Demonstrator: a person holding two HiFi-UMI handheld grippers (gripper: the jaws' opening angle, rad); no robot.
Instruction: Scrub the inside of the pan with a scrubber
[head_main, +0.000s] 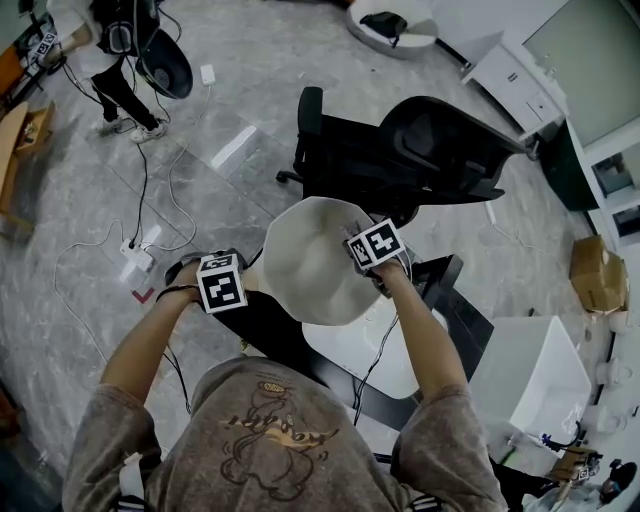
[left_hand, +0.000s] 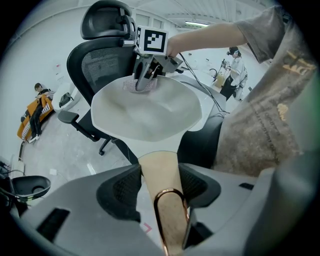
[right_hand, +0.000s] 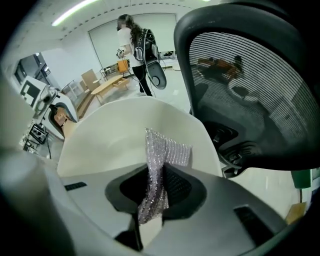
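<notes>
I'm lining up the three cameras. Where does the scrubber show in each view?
Head view: not visible; the right claw covers it.
Left gripper view: scrubber upper centre, at the pan's far side.
Right gripper view: lower centre, pinched in that claw.
Shared landmark: the white pan.

Flat, cool indoor light over my workspace, shadows soft. In right gripper view, ceiling strip light (right_hand: 82, 15) glows. Both gripper views bulge fisheye, corners black, near foreground soft. My head view sharp, slightly dim.
</notes>
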